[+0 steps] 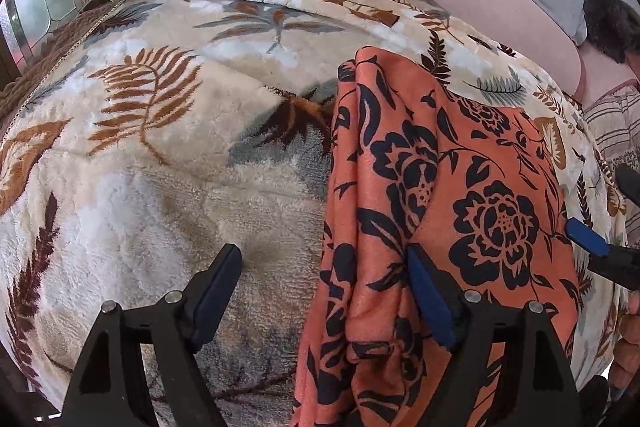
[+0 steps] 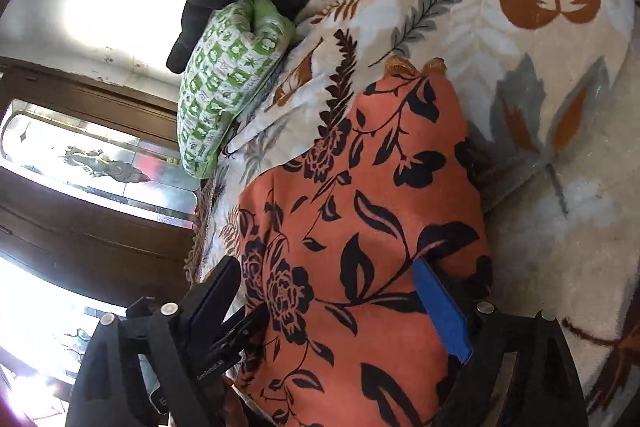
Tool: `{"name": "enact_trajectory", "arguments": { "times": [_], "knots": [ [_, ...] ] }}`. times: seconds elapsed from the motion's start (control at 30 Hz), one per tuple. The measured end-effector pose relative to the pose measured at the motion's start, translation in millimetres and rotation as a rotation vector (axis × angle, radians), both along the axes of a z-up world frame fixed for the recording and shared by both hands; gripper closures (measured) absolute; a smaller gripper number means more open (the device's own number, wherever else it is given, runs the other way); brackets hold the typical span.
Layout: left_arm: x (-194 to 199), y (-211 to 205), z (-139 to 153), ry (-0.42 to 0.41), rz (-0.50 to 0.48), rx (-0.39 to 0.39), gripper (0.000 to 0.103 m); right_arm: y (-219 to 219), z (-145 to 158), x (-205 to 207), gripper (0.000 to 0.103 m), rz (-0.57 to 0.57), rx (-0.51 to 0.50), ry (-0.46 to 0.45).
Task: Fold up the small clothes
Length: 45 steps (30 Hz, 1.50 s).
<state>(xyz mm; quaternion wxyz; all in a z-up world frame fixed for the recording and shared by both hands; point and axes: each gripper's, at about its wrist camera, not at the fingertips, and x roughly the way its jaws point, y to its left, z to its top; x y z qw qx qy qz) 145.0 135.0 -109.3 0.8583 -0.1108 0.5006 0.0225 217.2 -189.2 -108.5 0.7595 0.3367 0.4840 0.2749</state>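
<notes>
In the left wrist view, the left gripper (image 1: 324,267) is wide open and holds nothing; the orange cloth (image 1: 440,195) lies on the blanket (image 1: 140,167), under its right finger. In the right wrist view, the right gripper (image 2: 326,281) is wide open too, with the cloth (image 2: 360,227) lying loose between its fingers.

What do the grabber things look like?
Both are black plastic claws with two long fingers each. The left gripper has silver round bolts on its arms and a blue pad on the inside of one finger. The right gripper looks the same: black arms, silver bolts, and a bright blue pad on one finger. No cables or sleeves show.
</notes>
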Motion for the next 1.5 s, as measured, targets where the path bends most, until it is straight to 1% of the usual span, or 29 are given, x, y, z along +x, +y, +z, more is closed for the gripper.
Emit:
{"name": "enact_trajectory", "arguments": {
  "times": [0.07, 0.1, 0.13, 0.17, 0.2, 0.27, 0.33, 0.4, 0.43, 0.47, 0.5, 0.53, 0.6, 0.7, 0.77, 0.83, 0.93, 1.0, 1.07, 1.13, 1.2, 1.27, 1.3, 1.33, 1.37, 1.4, 1.43, 1.47, 1.5],
  "knots": [
    [-0.1, -1.0, 0.8, 0.001, 0.002, 0.007, 0.019, 2.9, 9.9, -5.9, 0.013, 0.035, 0.011, -0.047],
    [-0.1, -1.5, 1.0, 0.002, 0.004, 0.009, 0.019, 3.4, 10.2, -6.5, 0.013, 0.032, -0.012, -0.064],
    [-0.2, -1.6, 1.3, 0.002, 0.003, 0.004, 0.019, 4.2, 3.4, -4.3, 0.013, 0.015, -0.055, -0.049],
    [-0.4, -1.8, 1.3, 0.005, 0.003, 0.002, 0.019, 5.0, -13.0, 1.0, 0.012, 0.015, -0.091, 0.011],
    [-1.3, -1.8, 1.8, 0.004, 0.002, 0.011, 0.019, 3.0, -23.7, 2.4, 0.012, 0.012, -0.066, 0.045],
    [-4.4, -2.0, 3.6, -0.005, -0.007, 0.028, 0.019, -4.8, -9.8, -8.3, 0.013, -0.029, -0.025, 0.025],
    [-4.8, -1.9, 3.3, 0.002, 0.003, 0.024, 0.019, -3.3, 7.2, -20.8, 0.013, 0.006, 0.013, -0.007],
    [-5.3, -3.3, 3.8, 0.007, 0.013, 0.03, 0.019, 0.4, 13.4, -31.6, 0.013, 0.036, 0.004, -0.043],
    [-5.6, -4.7, 4.1, 0.009, 0.013, 0.037, 0.019, 1.3, 7.3, -33.9, 0.012, 0.038, -0.025, -0.036],
    [-6.3, -5.9, 4.8, 0.01, 0.009, 0.039, 0.019, 3.6, -7.0, -31.6, 0.012, 0.038, -0.061, 0.01],
    [-7.5, -7.2, 6.0, 0.014, 0.007, 0.046, 0.019, 3.2, -23.5, -28.5, 0.012, 0.042, -0.053, 0.061],
    [-9.6, -8.2, 8.1, 0.014, 0.003, 0.054, 0.019, -1.1, -25.5, -29.2, 0.012, 0.025, -0.031, 0.055],
    [-16.0, -7.8, 14.2, 0.002, 0.001, 0.064, 0.019, -7.1, -8.0, -36.9, 0.012, -0.012, -0.012, 0.062],
    [-29.5, -0.2, 27.6, -0.05, 0.016, 0.002, 0.019, -13.4, 24.3, -55.9, 0.012, 0.014, -0.002, -0.044],
    [-37.8, 7.4, 34.2, -0.082, 0.022, -0.056, 0.019, -24.2, 31.1, -70.0, 0.012, 0.013, -0.024, -0.085],
    [-39.6, 13.7, 35.6, -0.104, 0.016, -0.121, 0.018, -40.5, 21.1, -79.8, 0.012, -0.017, -0.054, -0.061],
    [-28.8, 19.2, 28.0, -0.085, -0.017, -0.184, 0.018, -64.9, -2.5, -83.3, 0.012, -0.066, -0.046, 0.005],
    [-18.7, 21.5, 22.7, -0.081, -0.027, -0.211, 0.018, -72.2, -10.8, -75.5, 0.012, -0.082, -0.007, 0.017],
    [-9.0, 21.1, 19.4, -0.072, -0.041, -0.245, 0.018, -69.1, -14.3, -60.0, 0.012, -0.072, -0.015, 0.012],
    [0.1, 20.6, 16.1, -0.083, -0.053, -0.29, 0.018, -63.6, -23.2, -42.2, 0.012, -0.056, -0.034, 0.037],
    [9.9, 17.8, 7.1, -0.062, -0.048, -0.281, 0.018, -56.3, -33.8, -25.8, 0.012, -0.055, -0.049, 0.062],
    [18.4, 11.5, -8.6, 0.019, -0.063, -0.261, 0.02, -45.8, -45.7, -12.6, 0.012, -0.041, -0.054, 0.086],
    [17.9, 5.8, -9.4, 0.016, -0.083, -0.222, 0.027, -41.7, -49.0, -9.6, 0.013, -0.041, -0.056, 0.09],
    [16.7, -1.4, -6.7, -0.001, -0.125, -0.185, 0.052, -35.5, -48.2, -9.0, 0.025, -0.031, -0.059, 0.075],
    [18.3, -6.9, -6.3, 0.015, -0.161, -0.204, 0.061, -27.8, -46.5, -8.1, 0.059, 0.003, -0.088, 0.076],
    [19.6, -9.1, -4.1, 0.022, -0.152, -0.195, 0.065, -21.7, -43.2, -8.8, 0.062, 0.013, -0.13, 0.065],
    [20.0, -12.4, -0.4, 0.018, -0.158, -0.179, 0.073, -16.8, -38.0, -8.7, 0.066, 0.018, -0.169, 0.051],
    [19.0, -15.2, 3.9, 0.003, -0.162, -0.165, 0.074, -12.8, -30.2, -8.6, 0.07, 0.028, -0.199, 0.032],
    [17.8, -17.5, 8.9, -0.006, -0.158, -0.163, 0.077, -8.6, -18.9, -9.5, 0.071, 0.036, -0.232, -0.004]
  ]
}}
